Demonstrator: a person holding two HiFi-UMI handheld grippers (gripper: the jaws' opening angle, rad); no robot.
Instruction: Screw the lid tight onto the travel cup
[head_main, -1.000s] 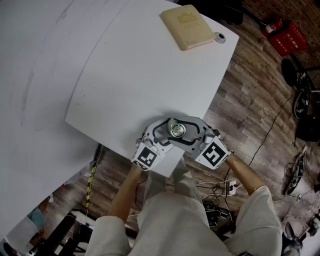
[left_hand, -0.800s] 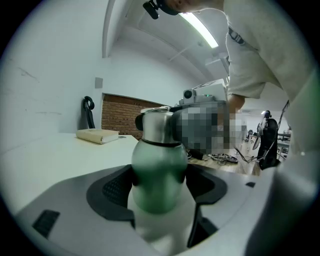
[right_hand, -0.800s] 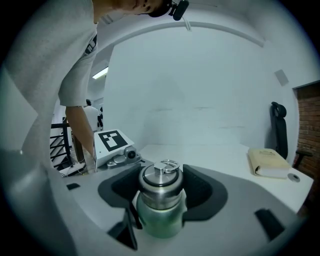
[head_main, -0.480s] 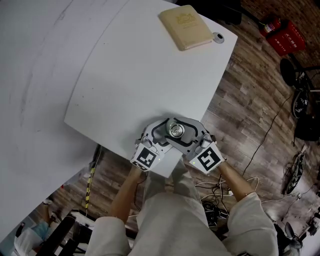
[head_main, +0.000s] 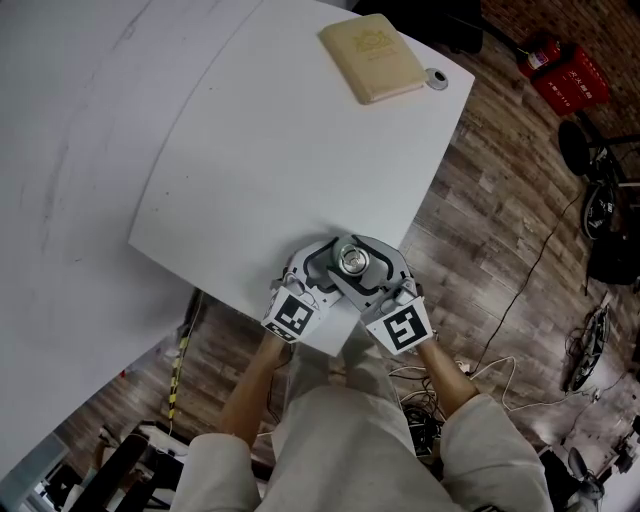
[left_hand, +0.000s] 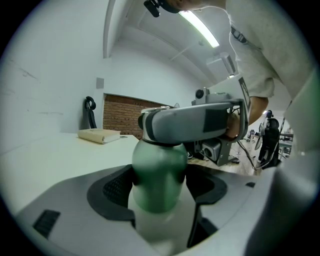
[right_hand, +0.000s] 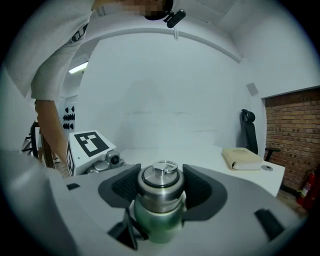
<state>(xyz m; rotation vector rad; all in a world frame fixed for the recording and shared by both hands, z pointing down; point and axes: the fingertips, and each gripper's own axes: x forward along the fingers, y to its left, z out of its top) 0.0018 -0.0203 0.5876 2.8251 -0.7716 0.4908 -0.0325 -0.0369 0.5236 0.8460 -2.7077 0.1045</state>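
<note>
Your left claw (left_hand: 159, 194) is clamped around the green cup (left_hand: 158, 165), and just above it your right claw (right_hand: 161, 190) grips the steel lid (right_hand: 159, 179)

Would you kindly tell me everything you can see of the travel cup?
The travel cup has a frosted green body, paler toward the bottom, and a brushed-metal lid topped by a small ring. It is upright at the near edge of the white table. The left tool clamps its body; the right tool grips the lid.
</note>
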